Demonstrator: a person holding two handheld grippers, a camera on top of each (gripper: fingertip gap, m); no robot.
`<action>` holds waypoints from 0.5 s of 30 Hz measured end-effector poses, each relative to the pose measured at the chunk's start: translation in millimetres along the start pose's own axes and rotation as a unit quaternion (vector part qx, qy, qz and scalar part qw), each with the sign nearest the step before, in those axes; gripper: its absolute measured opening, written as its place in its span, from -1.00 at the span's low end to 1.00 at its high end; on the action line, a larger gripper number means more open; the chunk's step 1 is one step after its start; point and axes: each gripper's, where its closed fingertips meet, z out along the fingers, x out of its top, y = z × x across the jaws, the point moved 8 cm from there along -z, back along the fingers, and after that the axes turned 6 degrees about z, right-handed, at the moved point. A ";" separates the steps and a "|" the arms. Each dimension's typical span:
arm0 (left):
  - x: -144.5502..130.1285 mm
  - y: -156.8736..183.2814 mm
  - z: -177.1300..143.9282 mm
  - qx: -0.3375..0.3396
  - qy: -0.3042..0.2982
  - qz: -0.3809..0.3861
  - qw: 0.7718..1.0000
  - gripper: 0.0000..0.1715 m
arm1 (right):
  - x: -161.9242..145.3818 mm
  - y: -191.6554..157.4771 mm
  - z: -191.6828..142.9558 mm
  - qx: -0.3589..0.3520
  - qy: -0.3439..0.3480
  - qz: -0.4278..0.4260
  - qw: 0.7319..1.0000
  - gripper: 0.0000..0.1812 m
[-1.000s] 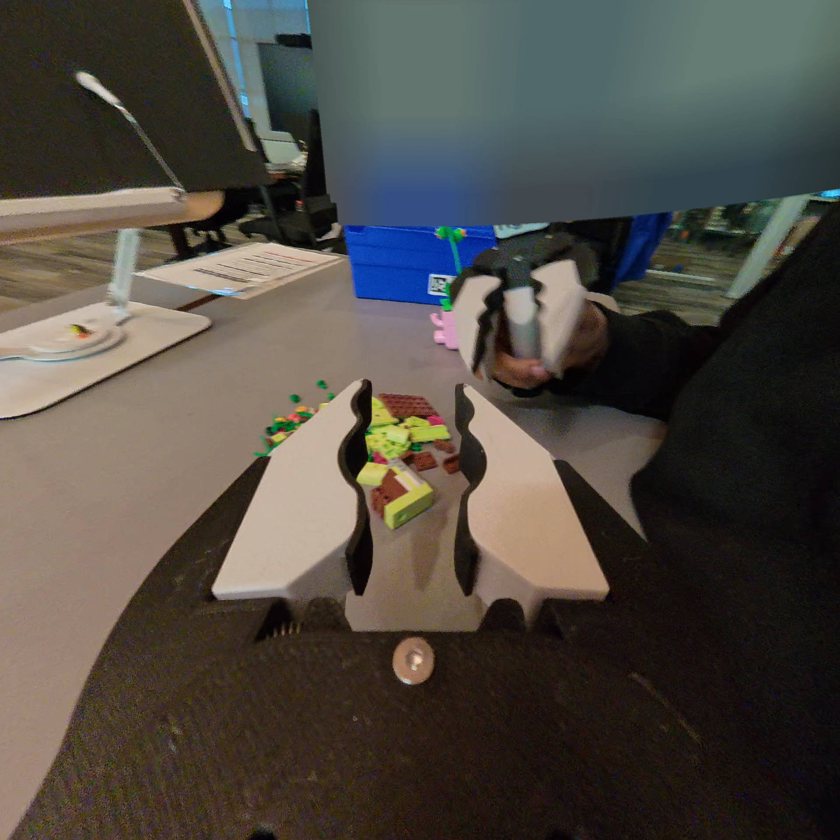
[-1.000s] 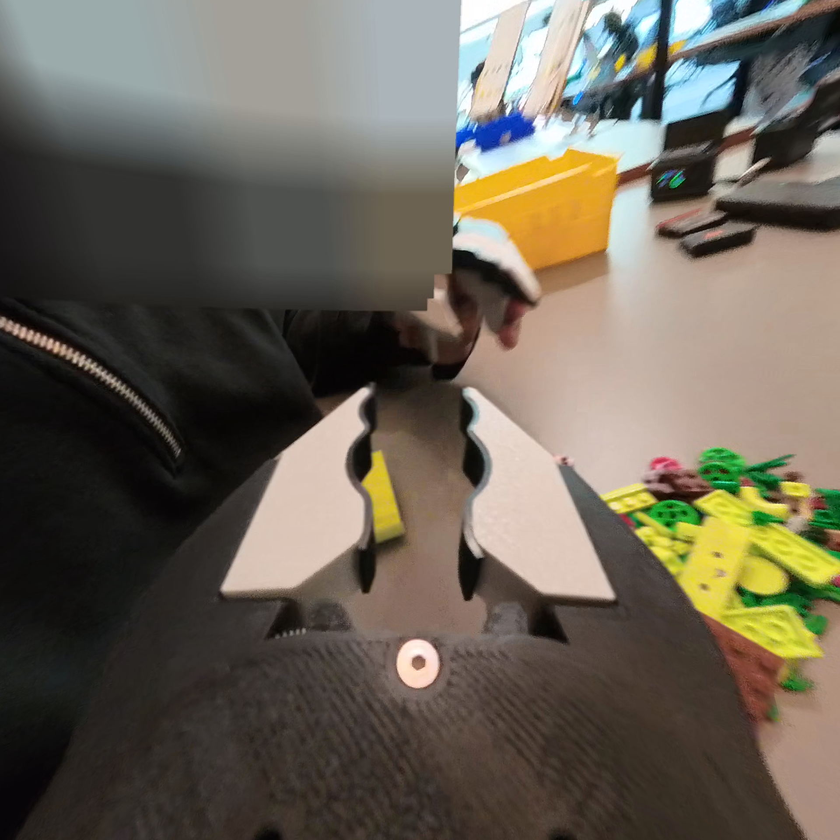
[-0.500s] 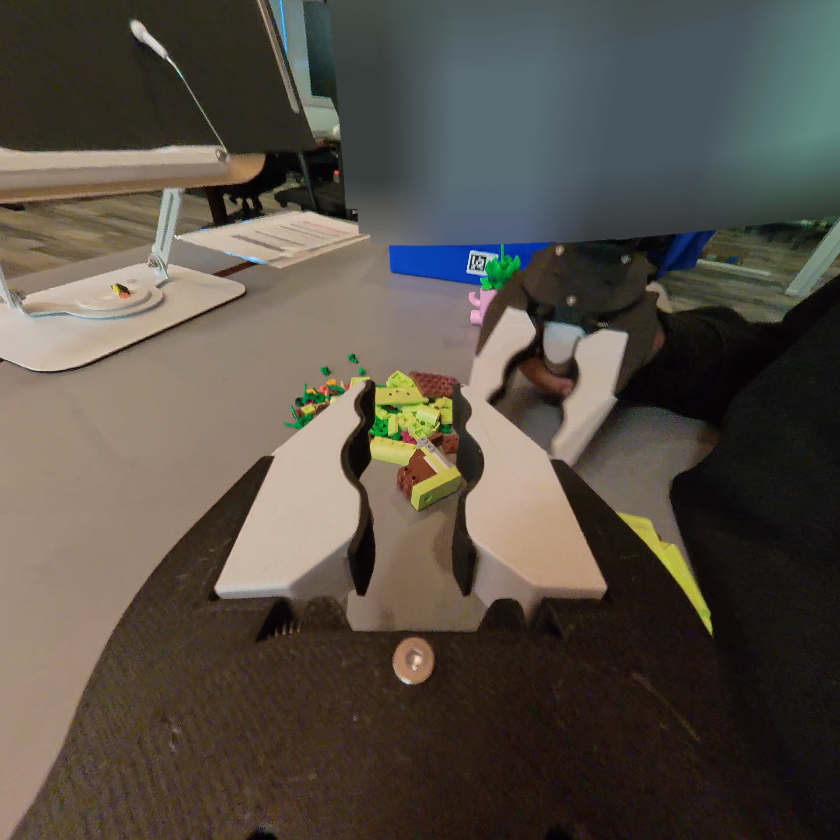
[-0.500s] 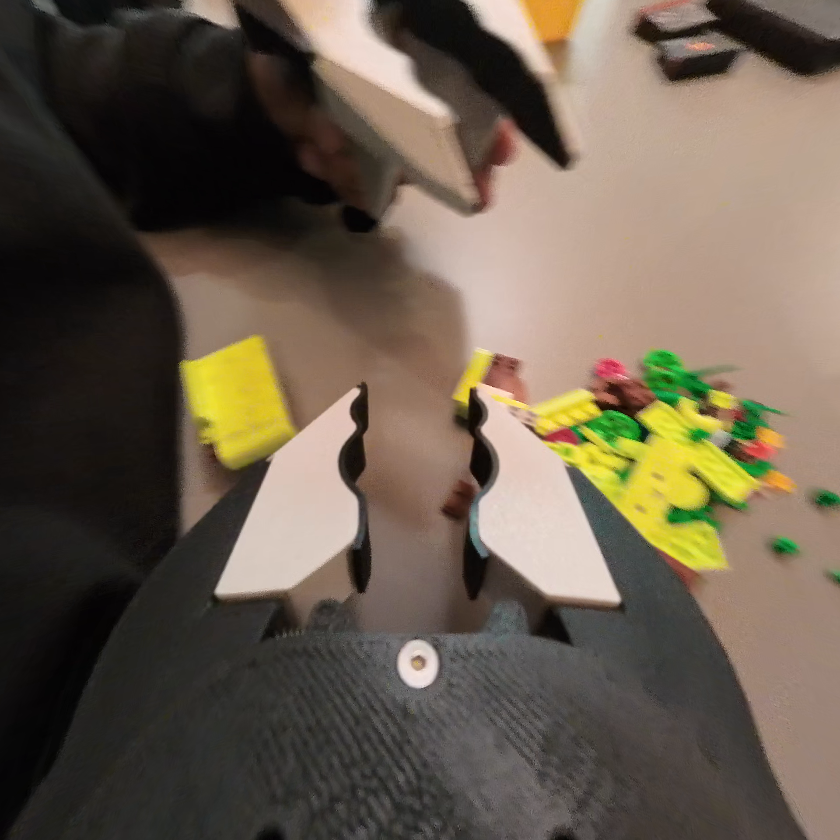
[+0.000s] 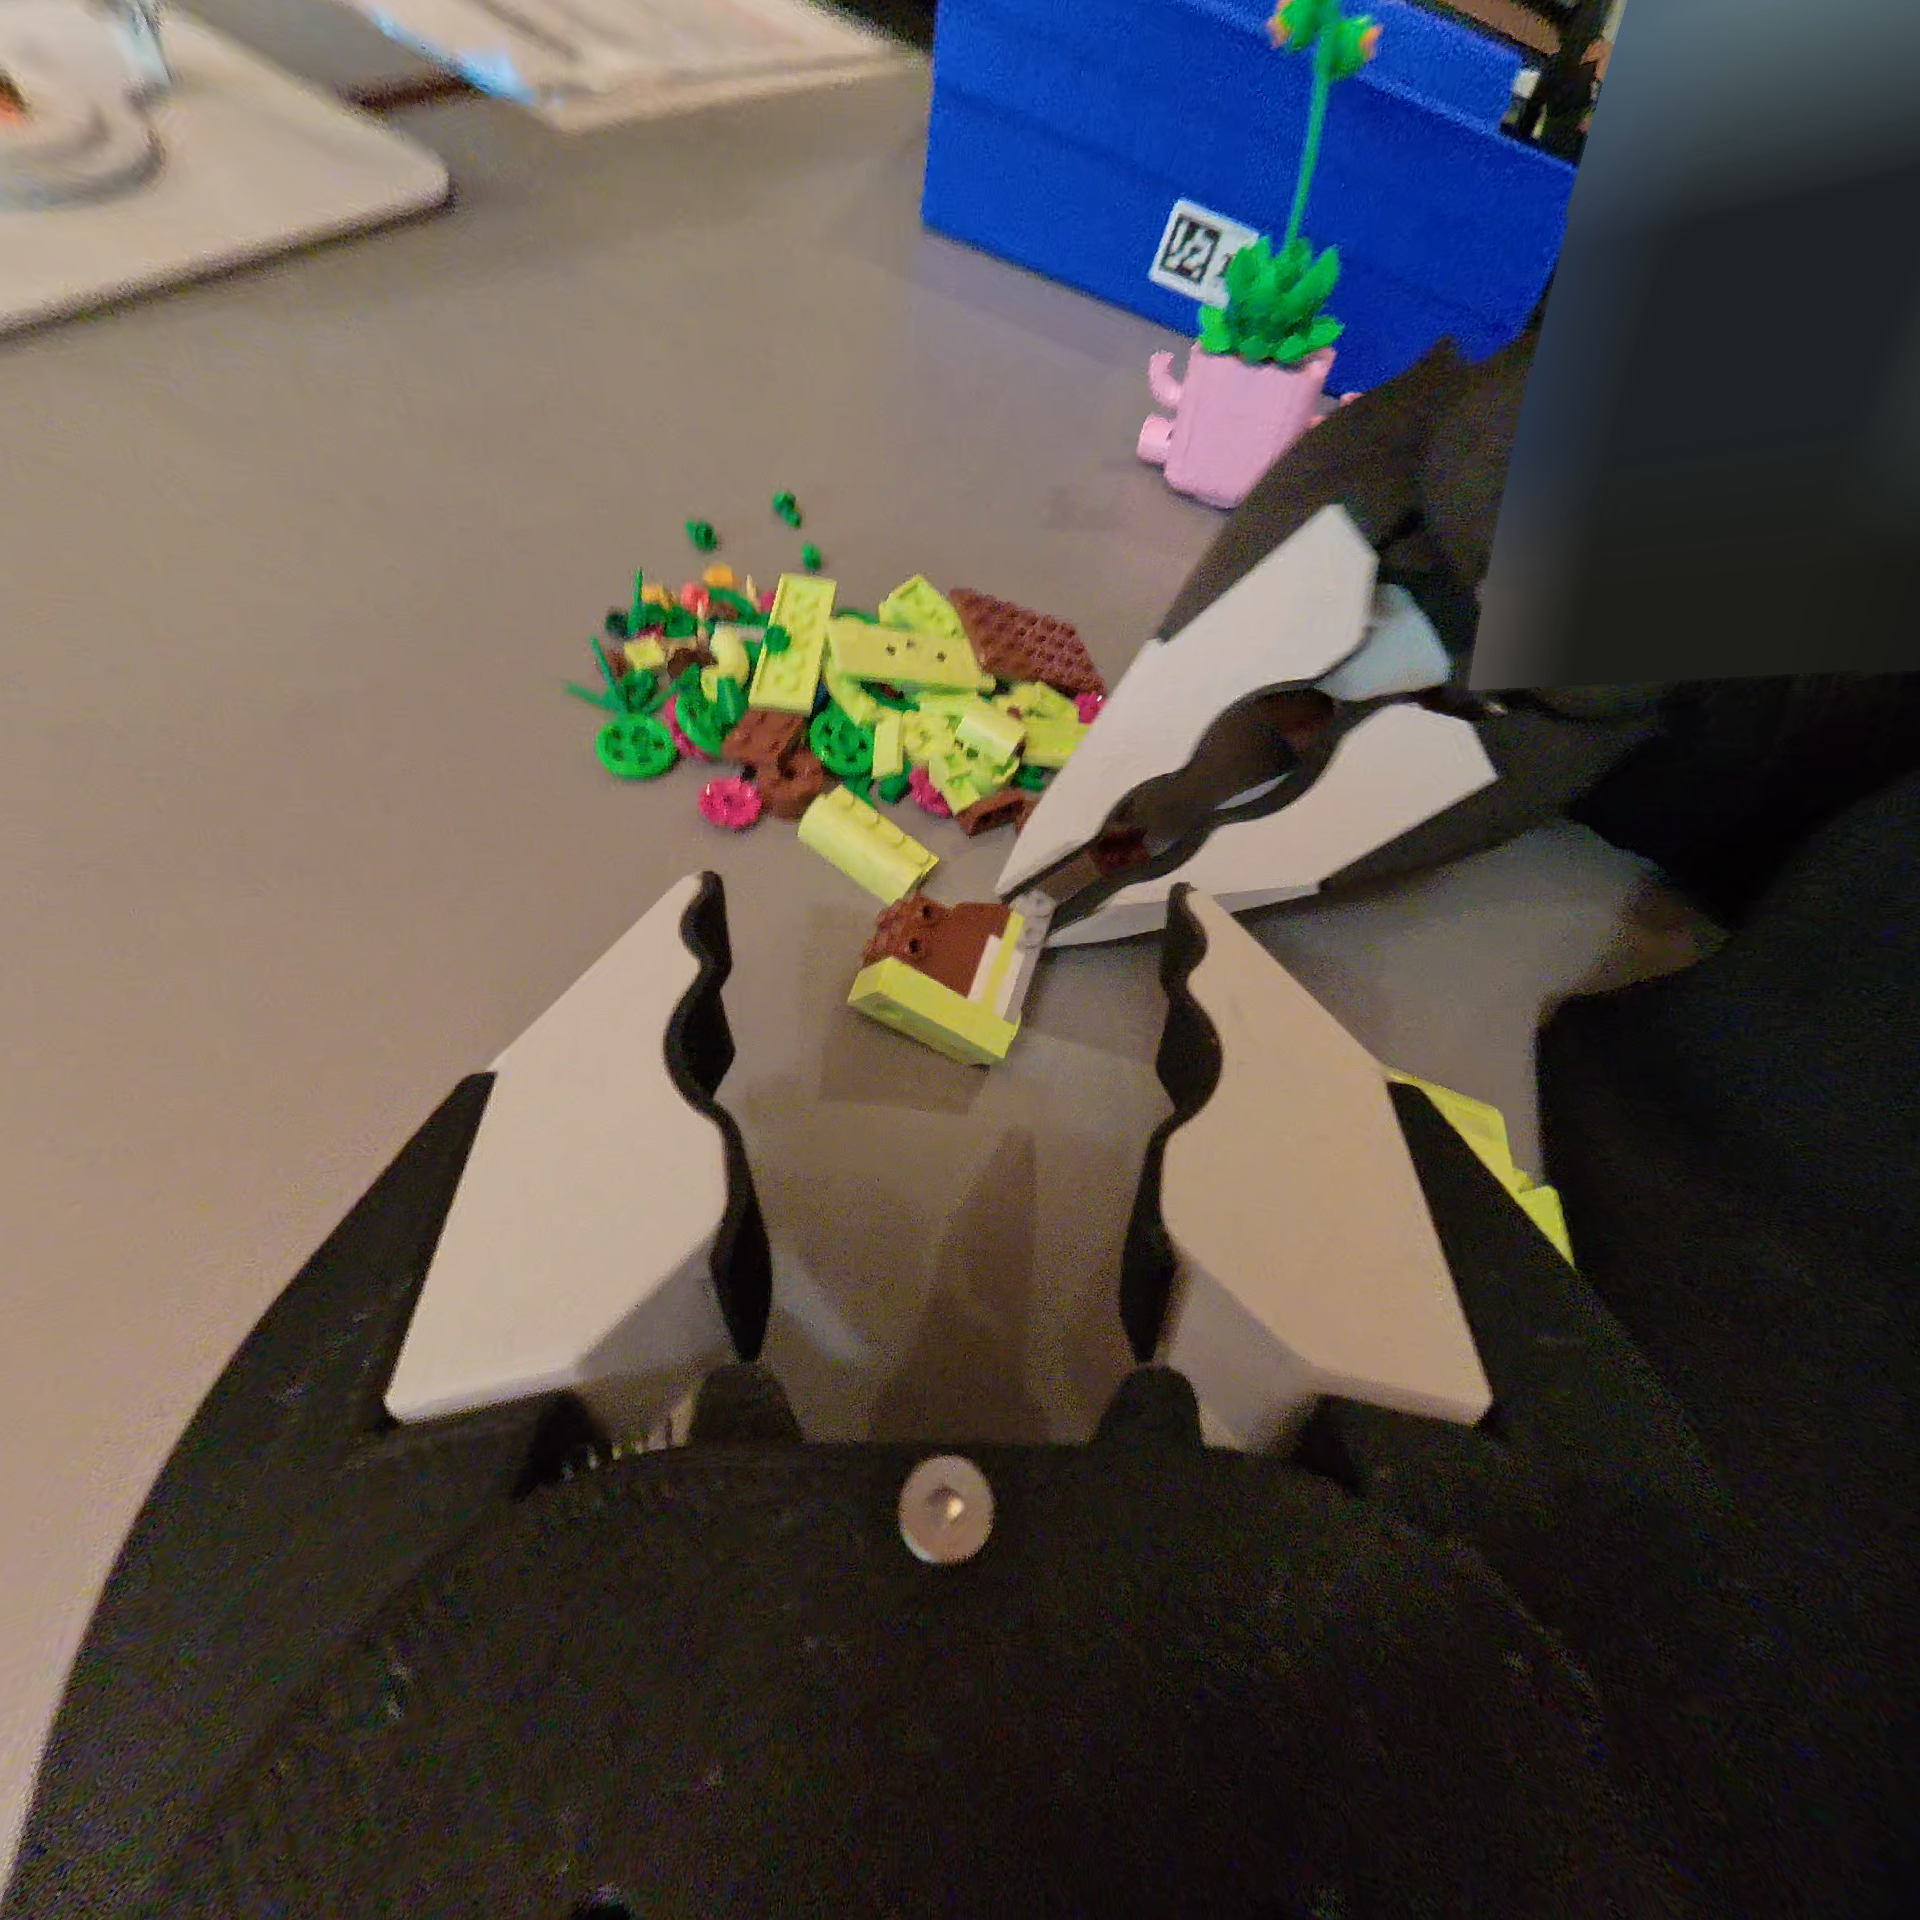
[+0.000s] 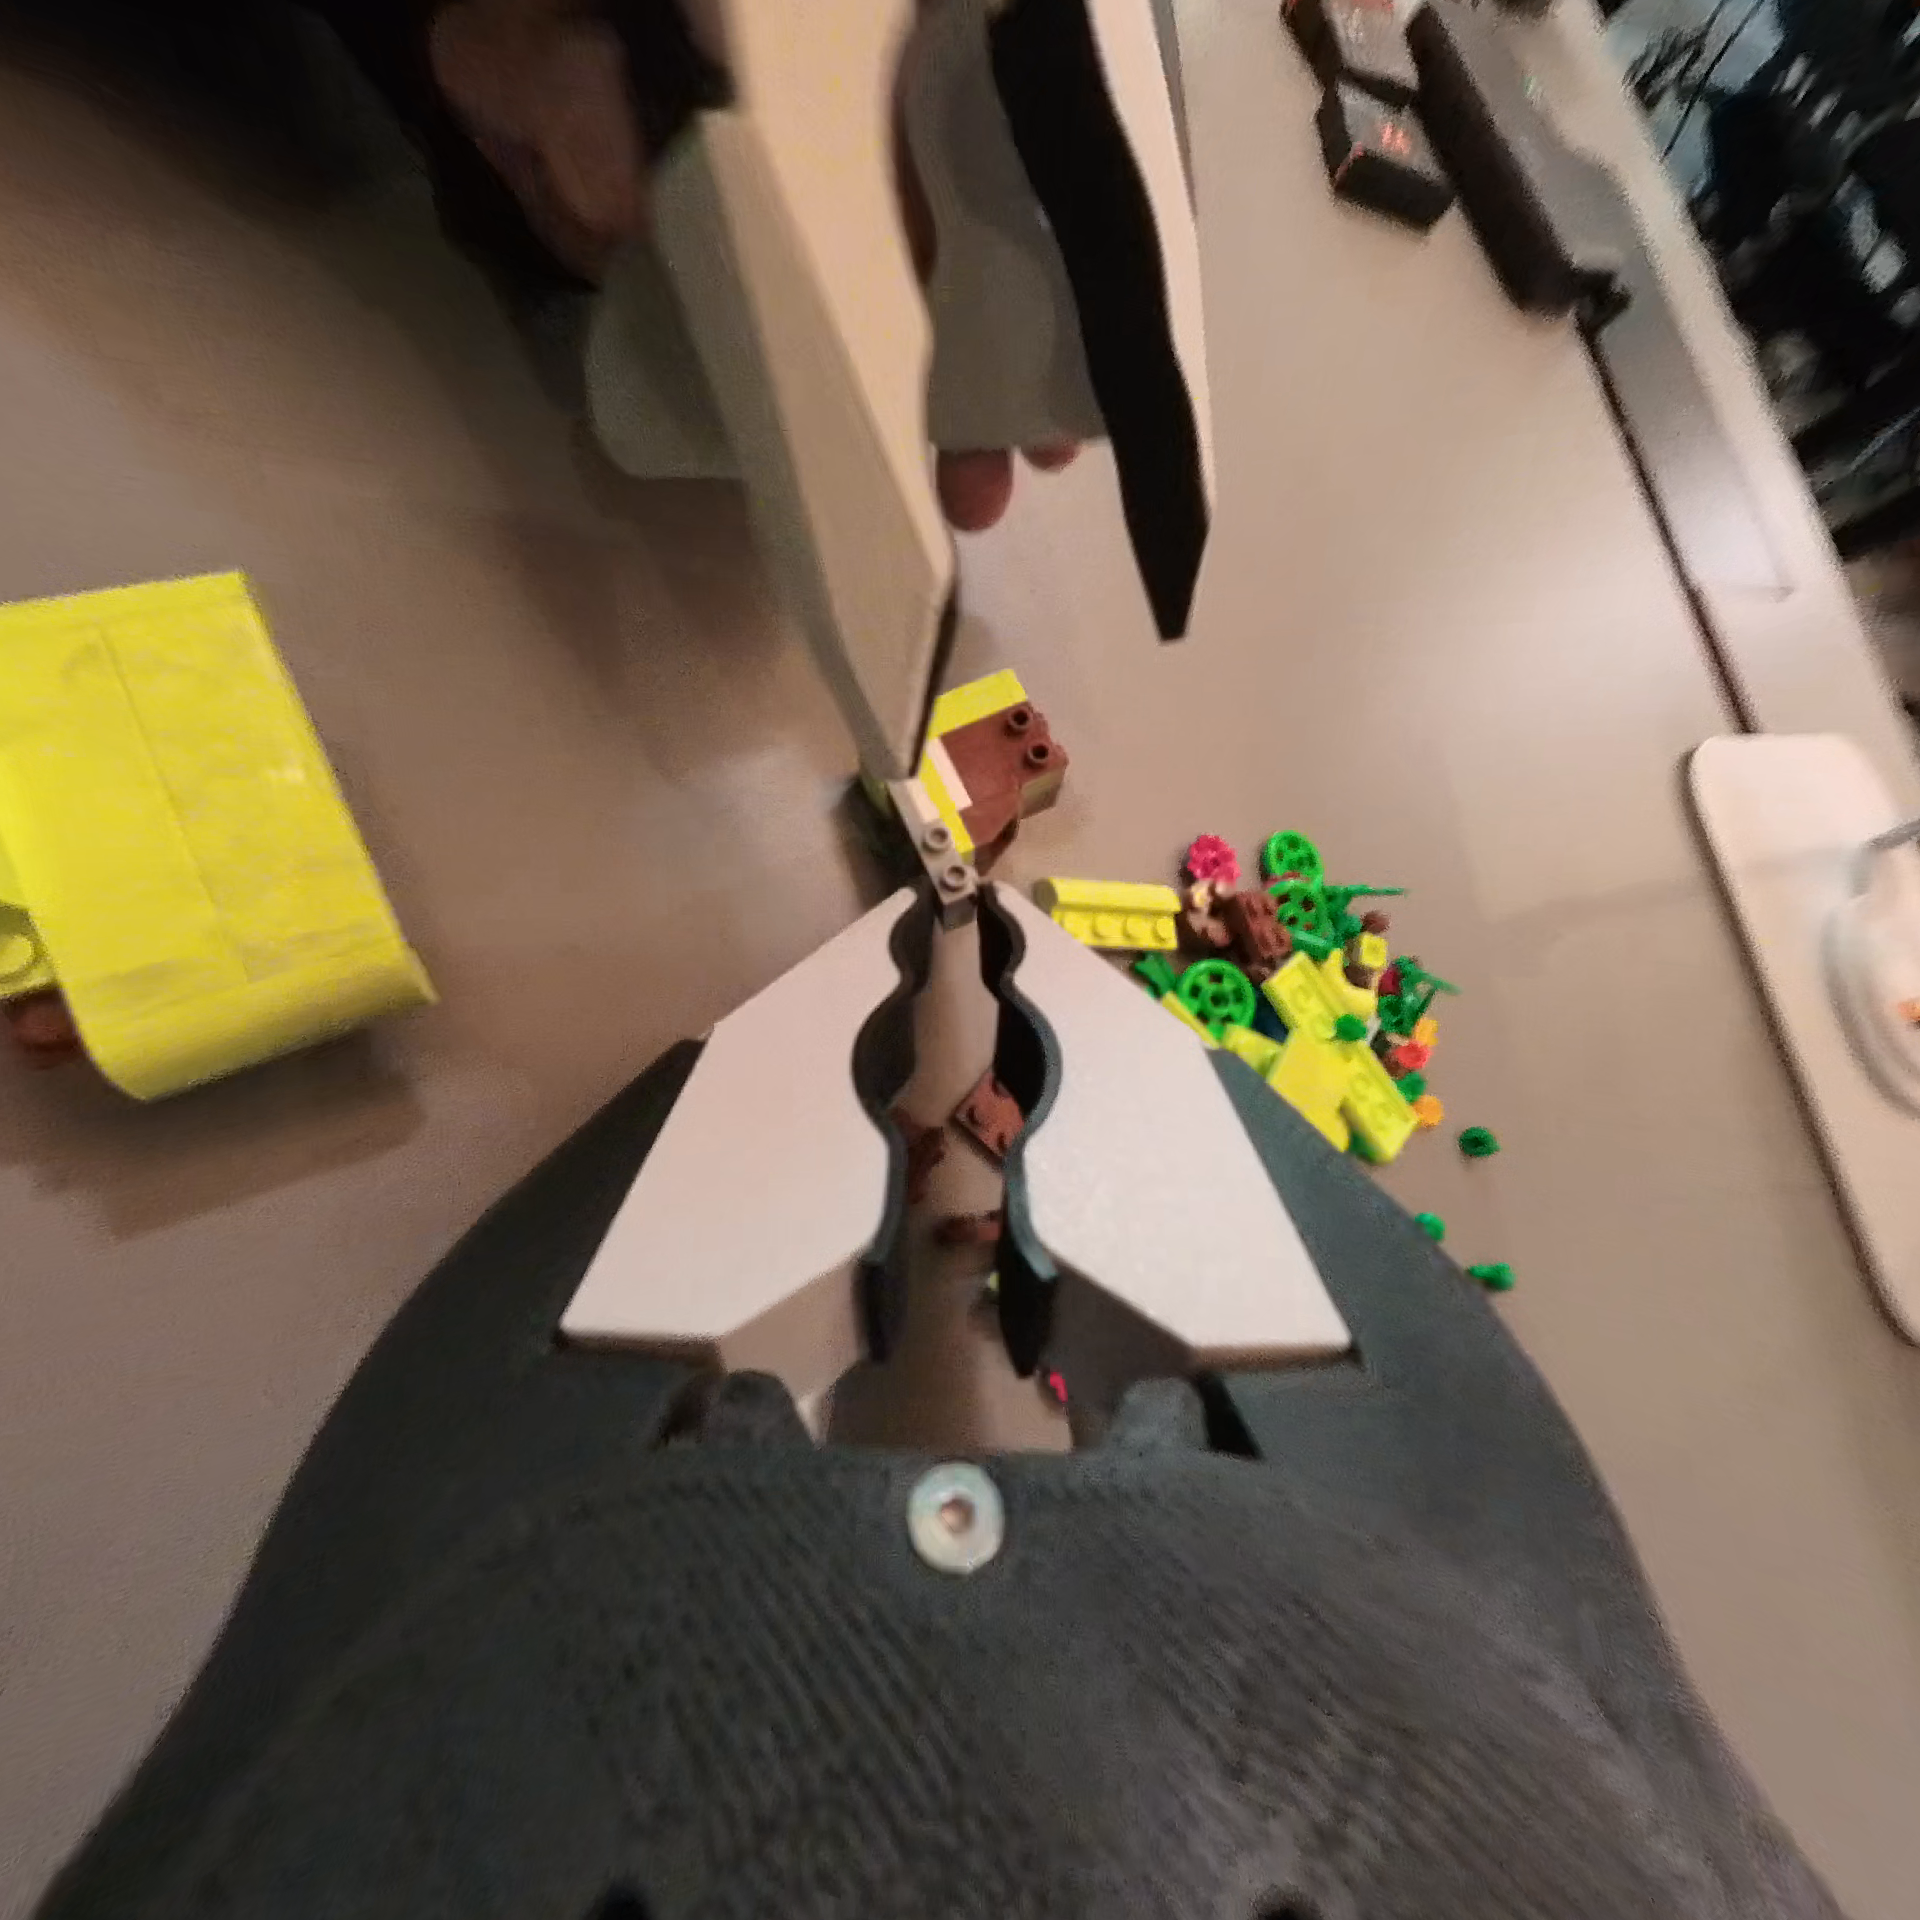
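Observation:
A small build of brown and lime bricks (image 5: 935, 977) lies on the grey table, with a thin grey plate (image 6: 948, 871) sticking out of it. My right gripper (image 6: 954, 902) is shut on the end of that grey plate; in the left wrist view it (image 5: 1029, 906) reaches in from the right. My left gripper (image 5: 945, 902) is open and empty, low over the table just in front of the build. In the right wrist view it (image 6: 1039, 707) hangs over the build from the far side, one finger (image 6: 862, 468) close beside the build.
A pile of lime, green, brown and pink bricks (image 5: 831, 686) (image 6: 1309, 997) lies just beyond the build. A large yellow block (image 6: 187, 831) lies near the person. A pink pot with a green plant (image 5: 1236, 416), a blue bin (image 5: 1195, 156) and a white stand base (image 6: 1808, 987) stand farther off. Less than 4 cm separates the two grippers' tips. The large yellow block (image 6: 187, 831) is about 8 cm from my left fingertips.
My right gripper has swung down to the build and closed on its grey plate. My left gripper has opened wider and moved lower, closer to the build.

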 end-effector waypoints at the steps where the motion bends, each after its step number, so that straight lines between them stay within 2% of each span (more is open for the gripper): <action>1: -2.5 -2.7 1.1 -0.010 -0.010 -0.027 1.000 -0.02 | 1.7 -1.9 -1.4 -0.008 0.008 -0.021 1.000 -0.93; 5: -7.6 -11.0 2.2 -0.060 -0.015 -0.108 0.992 -0.07 | 6.5 -6.5 -9.0 -0.043 0.043 -0.086 0.994 -0.93; 7: -6.9 -7.5 1.4 -0.098 -0.004 -0.112 0.989 -0.22 | 10.9 -10.0 -15.5 -0.052 0.080 -0.124 0.988 -0.94; 9: -5.4 0.0 1.0 -0.138 0.001 -0.095 0.986 -0.47 | 13.9 -13.2 -21.4 -0.065 0.116 -0.161 0.978 -0.94; 10: -3.9 4.6 0.2 -0.159 0.011 -0.085 0.984 -0.65 | 13.8 -13.4 -23.0 -0.074 0.121 -0.173 0.975 -0.94; 11: -2.4 7.3 -0.5 -0.166 0.019 -0.073 0.983 -0.75 | 12.8 -12.5 -23.4 -0.080 0.121 -0.177 0.973 -0.94; 13: 1.0 9.1 -1.9 -0.154 0.032 -0.043 0.987 -0.82 | 11.2 -8.5 -23.6 -0.082 0.125 -0.154 0.977 -0.93; 15: 5.8 11.1 -5.6 -0.131 0.055 0.007 0.990 -0.82 | 10.8 0.6 -26.8 -0.073 0.141 -0.091 0.983 -0.87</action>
